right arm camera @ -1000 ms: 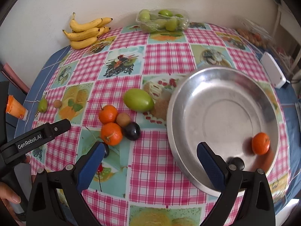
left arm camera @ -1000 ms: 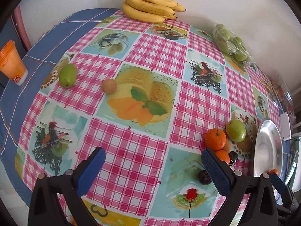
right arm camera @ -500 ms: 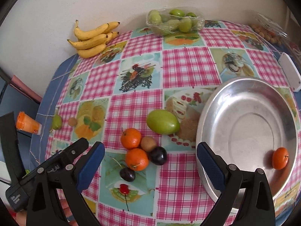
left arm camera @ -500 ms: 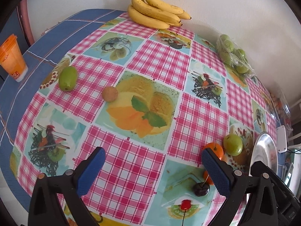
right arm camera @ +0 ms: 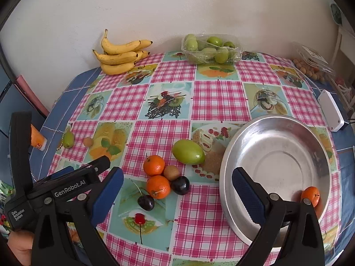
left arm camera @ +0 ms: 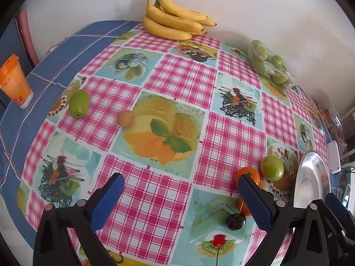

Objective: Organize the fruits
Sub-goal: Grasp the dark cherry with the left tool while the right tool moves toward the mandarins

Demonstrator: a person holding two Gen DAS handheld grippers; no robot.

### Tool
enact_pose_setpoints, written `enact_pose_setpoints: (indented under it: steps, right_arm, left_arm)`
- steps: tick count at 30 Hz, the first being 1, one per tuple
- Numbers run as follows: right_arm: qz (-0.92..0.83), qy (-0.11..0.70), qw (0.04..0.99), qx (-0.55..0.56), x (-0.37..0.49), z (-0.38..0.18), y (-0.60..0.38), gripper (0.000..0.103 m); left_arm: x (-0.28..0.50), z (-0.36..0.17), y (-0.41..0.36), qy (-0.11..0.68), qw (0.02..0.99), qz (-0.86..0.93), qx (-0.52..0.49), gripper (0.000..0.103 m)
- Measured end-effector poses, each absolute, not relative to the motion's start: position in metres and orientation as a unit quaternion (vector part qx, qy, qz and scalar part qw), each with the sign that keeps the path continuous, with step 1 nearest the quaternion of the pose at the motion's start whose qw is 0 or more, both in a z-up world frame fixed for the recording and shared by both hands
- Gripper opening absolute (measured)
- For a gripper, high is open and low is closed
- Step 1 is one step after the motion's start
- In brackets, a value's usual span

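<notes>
A silver bowl [right arm camera: 275,130] sits at the right of the table with one tangerine [right arm camera: 310,196] inside. Left of it lies a cluster: two tangerines [right arm camera: 154,165], a kiwi [right arm camera: 171,172], a dark plum [right arm camera: 180,185], a cherry [right arm camera: 146,202] and a green mango [right arm camera: 188,154]. A small green pear [left arm camera: 79,103] and a tan round fruit [left arm camera: 126,117] lie far left. My right gripper [right arm camera: 177,197] hovers open above the cluster. My left gripper [left arm camera: 180,201] is open over bare tablecloth, the cluster by its right finger [left arm camera: 253,201].
Bananas [right arm camera: 121,55] and a wrapped tray of green fruit [right arm camera: 210,48] stand at the back by the wall. An orange cup [left arm camera: 15,82] is at the far left edge. A white box [right arm camera: 330,113] and a bag of nuts [right arm camera: 310,66] lie right of the bowl.
The right gripper has drawn back and swung left from over the bowl to above the fruit cluster. The left gripper has shifted left, leaving the cluster at its right finger.
</notes>
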State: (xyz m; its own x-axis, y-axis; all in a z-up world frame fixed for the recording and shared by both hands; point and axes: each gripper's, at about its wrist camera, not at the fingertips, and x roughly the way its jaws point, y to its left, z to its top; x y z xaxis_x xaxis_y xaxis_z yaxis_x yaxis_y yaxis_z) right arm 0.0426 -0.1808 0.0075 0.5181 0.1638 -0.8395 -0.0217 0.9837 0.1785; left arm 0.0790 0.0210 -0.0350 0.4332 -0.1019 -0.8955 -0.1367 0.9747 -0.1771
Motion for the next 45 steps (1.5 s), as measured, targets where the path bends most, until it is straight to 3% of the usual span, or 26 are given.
enact_pose_setpoints:
  steps: [19, 27, 37, 45]
  right_arm:
    - [-0.048, 0.585, 0.801, 0.119, 0.035, -0.031, -0.226, 0.098]
    - [-0.057, 0.592, 0.790, 0.150, 0.029, -0.034, -0.238, 0.098]
    - [-0.052, 0.586, 0.794, 0.153, 0.027, -0.029, -0.237, 0.098]
    - [-0.030, 0.588, 0.795, 0.146, 0.031, -0.029, -0.226, 0.098]
  left_arm:
    - [0.075, -0.065, -0.012, 0.610, 0.782, -0.064, -0.113, 0.098]
    - [0.071, -0.078, -0.040, 0.639, 0.750, -0.126, -0.117, 0.071]
    - [0.068, -0.076, -0.051, 0.635, 0.754, -0.137, -0.093, 0.030]
    - [0.067, -0.068, -0.028, 0.625, 0.758, -0.128, -0.136, 0.029]
